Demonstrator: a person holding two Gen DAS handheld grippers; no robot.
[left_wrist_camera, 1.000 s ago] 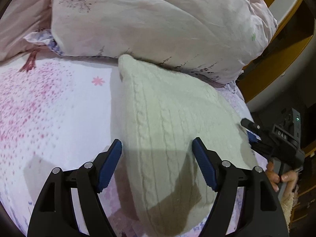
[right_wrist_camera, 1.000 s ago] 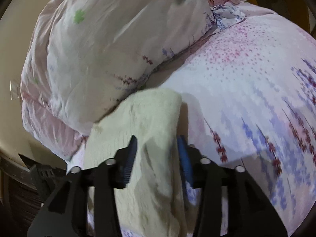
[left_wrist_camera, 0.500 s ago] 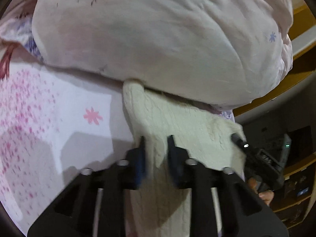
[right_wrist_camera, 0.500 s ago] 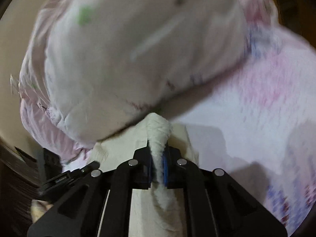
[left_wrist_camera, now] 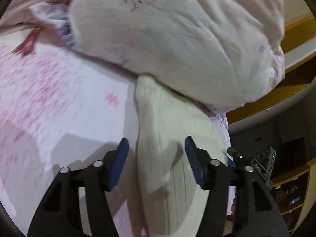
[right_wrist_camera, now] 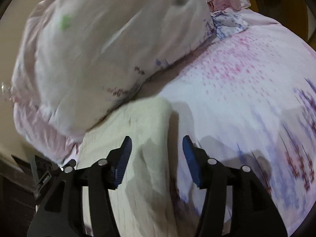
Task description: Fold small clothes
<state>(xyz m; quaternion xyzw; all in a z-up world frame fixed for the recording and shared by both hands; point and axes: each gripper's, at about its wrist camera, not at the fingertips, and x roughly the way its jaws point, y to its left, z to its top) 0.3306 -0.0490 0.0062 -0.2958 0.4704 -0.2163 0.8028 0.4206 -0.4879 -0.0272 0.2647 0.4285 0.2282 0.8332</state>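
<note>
A cream cable-knit garment (left_wrist_camera: 169, 138) lies folded on the bed, its far end tucked under the big pillow. My left gripper (left_wrist_camera: 156, 148) is open just above it, the jaws standing either side of its left edge. In the right wrist view the same cream garment (right_wrist_camera: 138, 134) lies under my right gripper (right_wrist_camera: 157, 148), which is open and empty over the garment's right edge. The right gripper's body (left_wrist_camera: 256, 164) shows at the right of the left wrist view.
A large pale pink pillow (left_wrist_camera: 177, 39) lies over the garment's far end and also shows in the right wrist view (right_wrist_camera: 98, 49). The floral bed sheet (right_wrist_camera: 246, 98) spreads to the right. Wooden shelving (left_wrist_camera: 292, 193) stands beyond the bed edge.
Both grippers were shut on the garment half a second ago. Both have opened, let it go, and pulled back slightly; the garment now lies flat by the pillow.
</note>
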